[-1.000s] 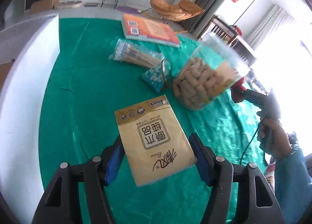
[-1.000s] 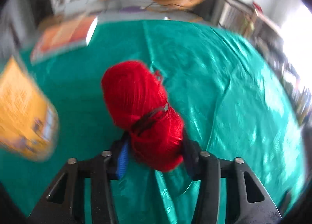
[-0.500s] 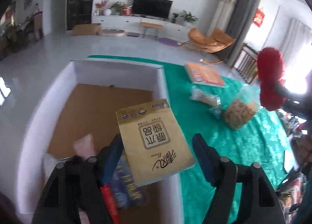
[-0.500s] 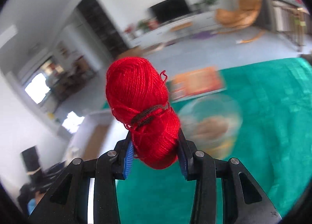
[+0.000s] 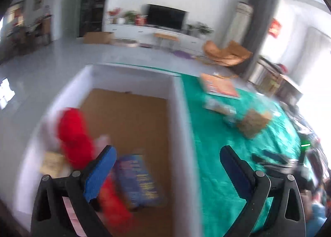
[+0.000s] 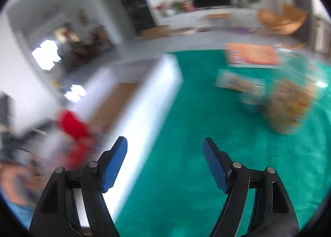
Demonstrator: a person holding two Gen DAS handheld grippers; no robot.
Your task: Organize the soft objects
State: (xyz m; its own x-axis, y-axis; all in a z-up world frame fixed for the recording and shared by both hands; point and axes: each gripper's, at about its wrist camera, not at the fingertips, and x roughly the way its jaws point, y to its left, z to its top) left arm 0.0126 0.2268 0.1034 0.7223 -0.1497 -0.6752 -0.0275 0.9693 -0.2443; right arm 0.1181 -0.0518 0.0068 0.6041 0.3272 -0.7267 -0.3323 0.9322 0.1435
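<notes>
Both views are motion-blurred. My left gripper [image 5: 167, 154] is open and empty above the right wall of a white box [image 5: 182, 113] with a brown floor. The red yarn ball [image 5: 74, 133] is inside the box at its left, beside a yellow tissue pack [image 5: 52, 163] and a purple-blue pack [image 5: 138, 179]. My right gripper [image 6: 165, 150] is open and empty over the green cloth, next to the box wall [image 6: 144, 104]. The red yarn [image 6: 71, 123] shows in the box in this view too.
On the green tablecloth [image 5: 217, 133] lie an orange book [image 5: 219, 86], a clear bag of sticks [image 5: 217, 106] and a tub of brown snacks [image 5: 254, 121]. The same book [image 6: 252, 55] and snack tub [image 6: 289, 102] show at the right in the right wrist view.
Both grippers have opened. The yellow tissue pack left my left gripper and the red yarn left my right gripper; both are now in the white box.
</notes>
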